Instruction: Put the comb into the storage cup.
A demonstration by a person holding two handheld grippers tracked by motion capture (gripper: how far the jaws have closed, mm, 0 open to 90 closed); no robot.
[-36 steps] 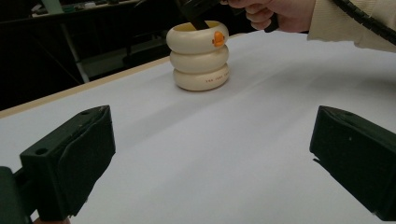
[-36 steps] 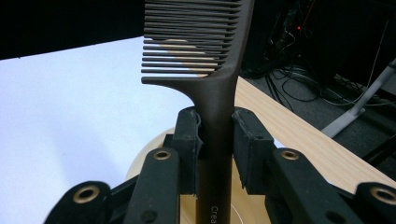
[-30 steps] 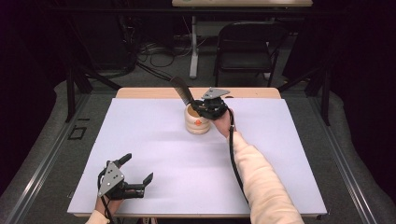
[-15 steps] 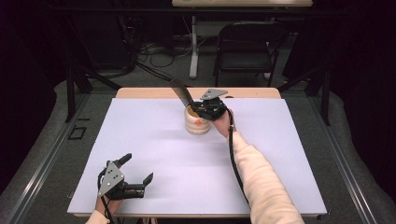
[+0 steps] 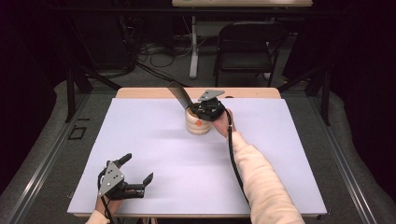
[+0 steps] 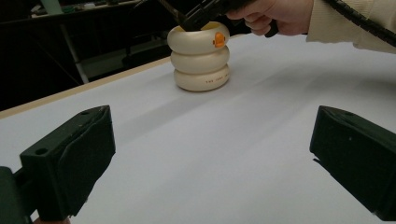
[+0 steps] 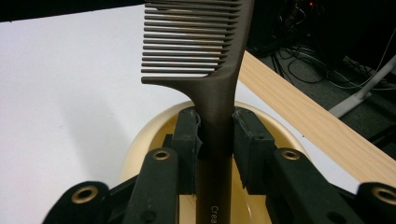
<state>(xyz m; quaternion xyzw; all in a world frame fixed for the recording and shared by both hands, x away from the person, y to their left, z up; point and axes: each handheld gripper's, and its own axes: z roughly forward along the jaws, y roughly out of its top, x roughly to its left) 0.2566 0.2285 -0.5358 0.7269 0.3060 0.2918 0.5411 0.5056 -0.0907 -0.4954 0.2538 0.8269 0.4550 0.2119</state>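
Observation:
A dark brown comb [image 5: 178, 94] [image 7: 210, 56] stands tilted with its handle going down into a cream ribbed holder [image 5: 198, 125] [image 6: 201, 60] at the far middle of the white table. My right gripper [image 5: 192, 110] [image 7: 215, 140] is over the holder's mouth, shut on the comb's handle just below the teeth. The holder's rim [image 7: 149, 130] curves around beneath the jaws. My left gripper [image 5: 137, 169] [image 6: 210, 154] rests near the table's front left, open with nothing between its jaws, pointing toward the holder. An orange dot marks the holder's top ring.
The white table surface [image 5: 154, 140] stretches between the two grippers. A wooden edge strip [image 5: 247, 92] runs along the far side. Behind the table stand a folding chair [image 5: 247, 42] and cables on the floor.

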